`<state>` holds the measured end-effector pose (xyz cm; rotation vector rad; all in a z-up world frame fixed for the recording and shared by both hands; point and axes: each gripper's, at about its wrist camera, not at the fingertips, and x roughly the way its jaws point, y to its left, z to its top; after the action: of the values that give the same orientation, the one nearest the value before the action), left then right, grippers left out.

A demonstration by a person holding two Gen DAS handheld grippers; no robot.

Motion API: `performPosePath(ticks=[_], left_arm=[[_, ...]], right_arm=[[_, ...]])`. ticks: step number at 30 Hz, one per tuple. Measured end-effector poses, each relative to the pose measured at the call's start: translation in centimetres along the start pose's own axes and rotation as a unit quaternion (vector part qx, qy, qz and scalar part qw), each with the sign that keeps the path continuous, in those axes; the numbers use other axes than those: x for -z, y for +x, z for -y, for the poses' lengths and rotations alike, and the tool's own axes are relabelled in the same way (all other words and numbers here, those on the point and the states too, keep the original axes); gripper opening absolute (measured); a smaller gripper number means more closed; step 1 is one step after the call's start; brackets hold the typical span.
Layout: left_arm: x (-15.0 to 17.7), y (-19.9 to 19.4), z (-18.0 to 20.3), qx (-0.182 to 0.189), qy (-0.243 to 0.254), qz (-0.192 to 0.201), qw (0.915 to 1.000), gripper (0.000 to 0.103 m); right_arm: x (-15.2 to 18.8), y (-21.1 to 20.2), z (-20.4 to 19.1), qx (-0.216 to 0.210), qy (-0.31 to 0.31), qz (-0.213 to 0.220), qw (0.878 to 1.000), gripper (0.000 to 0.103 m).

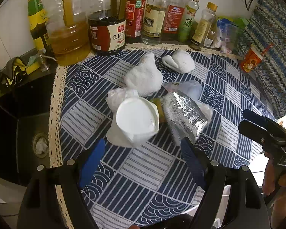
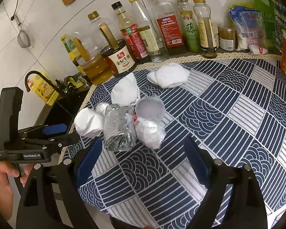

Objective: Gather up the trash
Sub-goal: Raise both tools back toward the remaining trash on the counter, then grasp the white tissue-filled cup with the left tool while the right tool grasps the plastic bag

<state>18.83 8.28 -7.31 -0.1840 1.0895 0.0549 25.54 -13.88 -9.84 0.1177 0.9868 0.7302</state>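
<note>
- Trash lies in a loose heap on the blue-and-white patterned tablecloth (image 1: 162, 181), just ahead of both grippers.
- Left gripper (image 1: 143, 164) hangs above the cloth with its blue pads spread apart and nothing between them; the white paper cup (image 1: 136, 123), crumpled and lying on its side with its mouth towards the camera, sits just beyond its fingertips.
- The crushed silvery wrapper (image 1: 183, 114) lies just beyond this gripper's right finger and close beside the cup.
- Farther ahead are a white crumpled tissue (image 1: 145, 76) and, beyond that, a second white wad (image 1: 181, 62), set a little apart from the heap.
- Right gripper (image 2: 143, 158) also stands released, pads wide, empty; the silvery wrapper (image 2: 120, 129) and a clear plastic bag stuffed with white paper (image 2: 150, 131) lie just past its fingertips.
- A clear plastic cup (image 2: 150, 107) rests touching the back of that bag.
- A row of sauce and oil bottles (image 2: 143, 34) lines the far edge of the cloth against the wall.
- A dark sink (image 1: 24, 126) lies to the left of the left gripper, off the cloth's edge.
- A hand (image 2: 3, 173) grips the left tool's handle.
</note>
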Motion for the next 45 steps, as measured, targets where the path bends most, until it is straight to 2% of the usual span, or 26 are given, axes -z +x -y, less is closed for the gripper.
performPosePath(ticks=[7, 15, 19, 24, 27, 31, 34, 36, 39, 42, 45], left_arm=[[-0.8, 1.7, 0.4, -0.016, 0.020, -0.014, 0.9996, 0.079], [-2.0, 3.3, -0.3, -0.032, 0.018, -0.021, 0.9991, 0.079], [-2.3, 3.8, -0.4, -0.032, 0.022, -0.024, 0.9990, 0.079], [-2.5, 4.5, -0.6, -0.029, 0.025, -0.025, 0.9990, 0.079], [-2.7, 4.8, -0.7, -0.032, 0.029, -0.025, 0.9988, 0.078], [-2.8, 4.9, -0.8, -0.027, 0.032, -0.024, 0.9989, 0.069], [-3.0, 4.8, -0.7, -0.020, 0.033, -0.019, 0.9991, 0.061], [-3.0, 4.7, -0.5, -0.022, 0.037, -0.018, 0.9989, 0.061], [-2.8, 4.6, -0.3, -0.023, 0.043, -0.016, 0.9987, 0.059], [-2.7, 4.4, -0.3, -0.021, 0.043, -0.013, 0.9988, 0.057], [-2.5, 4.1, -0.3, -0.022, 0.046, -0.009, 0.9987, 0.057]], right_arm=[[-0.4, 2.0, 1.1, 0.009, 0.003, 0.010, 1.000, 0.085], [-0.4, 4.1, 2.6, -0.002, 0.028, -0.007, 1.000, 0.082], [-0.4, 5.3, 2.7, -0.005, 0.032, -0.019, 0.999, 0.076], [-0.5, 7.0, 3.4, -0.013, 0.048, -0.042, 0.998, 0.076], [-0.5, 7.7, 3.8, -0.023, 0.061, -0.052, 0.997, 0.076], [-0.5, 8.2, 3.9, -0.030, 0.061, -0.060, 0.996, 0.076], [-0.7, 8.3, 3.8, -0.028, 0.061, -0.058, 0.996, 0.071], [-0.8, 8.4, 3.9, -0.033, 0.066, -0.058, 0.996, 0.071], [-0.7, 8.6, 3.7, -0.038, 0.060, -0.060, 0.996, 0.064], [-0.6, 8.7, 3.5, -0.049, 0.056, -0.065, 0.995, 0.051], [-0.5, 8.2, 2.7, -0.034, 0.038, -0.056, 0.997, 0.050]])
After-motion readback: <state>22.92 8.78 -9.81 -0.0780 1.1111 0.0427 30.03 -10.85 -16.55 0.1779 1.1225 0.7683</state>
